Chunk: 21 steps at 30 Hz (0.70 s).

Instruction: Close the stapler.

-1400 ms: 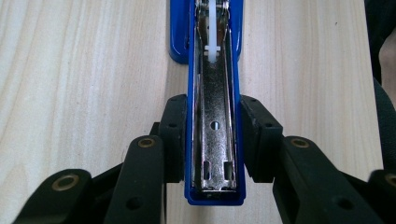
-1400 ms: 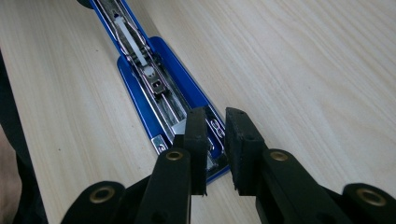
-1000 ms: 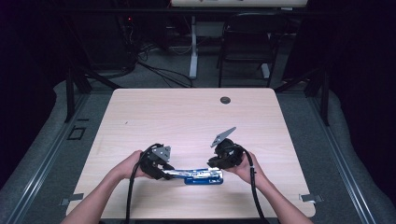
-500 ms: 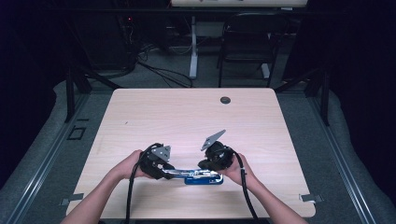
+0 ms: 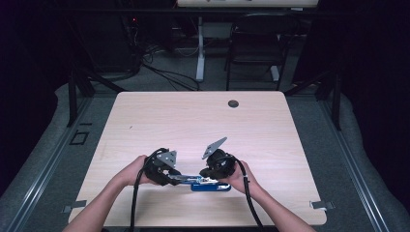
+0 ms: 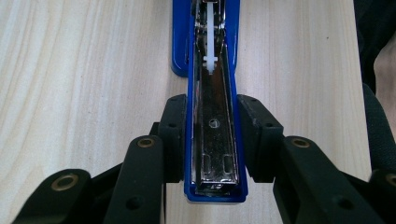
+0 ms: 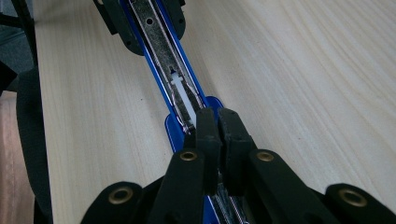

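Observation:
A blue stapler (image 5: 208, 184), swung open with its chrome magazine (image 6: 215, 140) facing up, lies near the table's front edge. My left gripper (image 6: 212, 135) is shut on the magazine arm, its pads (image 6: 173, 135) pressing the blue sides near the free end. From the opposite side my right gripper (image 7: 215, 116) comes down over the stapler (image 7: 163, 51) by the white pusher (image 7: 183, 95). Its jaws stand together, shut; I cannot tell whether anything thin is pinched between them. In the high view the left gripper (image 5: 175, 179) and right gripper (image 5: 209, 178) face each other along the stapler.
The light wooden table (image 5: 193, 125) has a round black grommet (image 5: 233, 103) at its far edge. A chair (image 5: 256, 43) and cables stand on the floor beyond. The table's front edge runs just behind both hands.
My right hand has moved left and a little down, bringing its gripper onto the stapler. The left hand and the stapler have stayed where they were.

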Motion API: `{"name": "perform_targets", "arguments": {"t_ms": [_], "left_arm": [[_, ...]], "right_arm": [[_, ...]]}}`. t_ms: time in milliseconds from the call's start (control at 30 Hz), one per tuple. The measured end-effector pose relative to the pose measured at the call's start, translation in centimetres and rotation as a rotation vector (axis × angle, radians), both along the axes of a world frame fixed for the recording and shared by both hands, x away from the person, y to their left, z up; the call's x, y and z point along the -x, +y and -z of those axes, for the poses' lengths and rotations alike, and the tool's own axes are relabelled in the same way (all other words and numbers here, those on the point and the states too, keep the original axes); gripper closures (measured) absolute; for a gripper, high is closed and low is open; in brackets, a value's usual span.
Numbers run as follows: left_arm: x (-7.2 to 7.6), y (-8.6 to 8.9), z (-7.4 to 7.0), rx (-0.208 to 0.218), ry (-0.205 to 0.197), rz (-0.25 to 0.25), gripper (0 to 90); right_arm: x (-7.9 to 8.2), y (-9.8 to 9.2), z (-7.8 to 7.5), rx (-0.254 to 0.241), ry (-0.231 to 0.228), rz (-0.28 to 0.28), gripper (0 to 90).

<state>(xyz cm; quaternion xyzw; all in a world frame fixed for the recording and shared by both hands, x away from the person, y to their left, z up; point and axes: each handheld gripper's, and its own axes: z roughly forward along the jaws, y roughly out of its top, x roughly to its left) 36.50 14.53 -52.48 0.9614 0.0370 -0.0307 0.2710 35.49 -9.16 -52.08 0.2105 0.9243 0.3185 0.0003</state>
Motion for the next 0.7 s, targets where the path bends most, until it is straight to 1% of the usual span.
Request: {"name": "perform_targets", "arguments": {"t_ms": [33, 67, 100, 133, 167, 200, 233, 267, 300, 333, 367, 400, 433, 567, 600, 633, 700], "left_arm": [[-0.1, 0.0, -0.2, -0.009, 0.017, 0.014, 65.0], [0.0, 0.0, -0.2, -0.005, 0.006, 0.006, 65.0], [-0.1, -0.1, -0.4, -0.006, 0.011, 0.01, 65.0], [0.0, -0.1, -0.4, 0.004, -0.001, -0.003, 65.0], [0.0, -0.1, -0.4, 0.006, 0.0, -0.004, 65.0], [-0.1, -0.1, -0.5, 0.0, 0.019, 0.01, 64.9], [0.0, -0.1, -0.5, -0.002, 0.012, 0.006, 64.9], [0.0, -0.1, -0.5, -0.002, 0.013, 0.003, 64.9], [0.1, -0.2, -0.5, 0.004, 0.0, -0.006, 64.8], [0.0, -0.2, -0.7, 0.001, 0.019, 0.007, 64.8], [0.1, -0.2, -0.6, 0.005, -0.002, -0.008, 64.8], [0.0, -0.2, -0.7, 0.001, 0.016, 0.005, 64.8], [0.0, -0.2, -0.7, 0.0, 0.011, 0.001, 64.7], [0.0, -0.2, -0.7, 0.0, 0.016, -0.001, 64.6], [0.0, -0.1, -0.7, 0.003, 0.011, -0.005, 64.6], [0.0, -0.1, -0.7, 0.002, 0.017, -0.004, 64.5], [0.0, -0.1, -0.6, 0.006, 0.007, -0.013, 64.4]], "right_arm": [[0.0, 0.0, 0.0, -0.001, 0.001, -0.001, 88.5], [0.0, 0.0, 0.1, -0.001, 0.001, -0.001, 89.1], [0.0, 0.0, 0.1, -0.002, -0.002, -0.001, 90.0], [0.0, 0.0, 0.2, -0.002, -0.001, -0.002, 90.0], [0.1, 0.1, 0.2, -0.002, -0.002, 0.002, 90.0], [0.1, 0.1, 0.3, 0.0, -0.001, -0.002, 90.0], [0.1, 0.2, 0.3, 0.003, -0.003, -0.004, 90.0], [0.2, 0.3, 0.4, -0.001, -0.007, -0.004, 90.0], [0.2, 0.5, 0.4, -0.001, -0.008, -0.008, 90.0], [0.3, 0.6, 0.4, -0.001, -0.011, -0.012, 90.0], [0.3, 0.8, 0.5, -0.006, -0.014, -0.016, 90.0], [0.4, 0.9, 0.6, -0.006, -0.013, -0.02, 90.0], [0.4, 1.1, 0.6, -0.007, -0.011, -0.016, 90.0], [0.4, 1.5, 0.9, -0.008, -0.009, -0.019, 90.0], [0.5, 1.6, 1.0, -0.006, -0.01, -0.023, 90.0], [0.5, 1.6, 1.1, -0.007, -0.008, -0.026, 90.0], [0.5, 1.7, 1.3, -0.007, -0.007, -0.021, 90.0]]}}
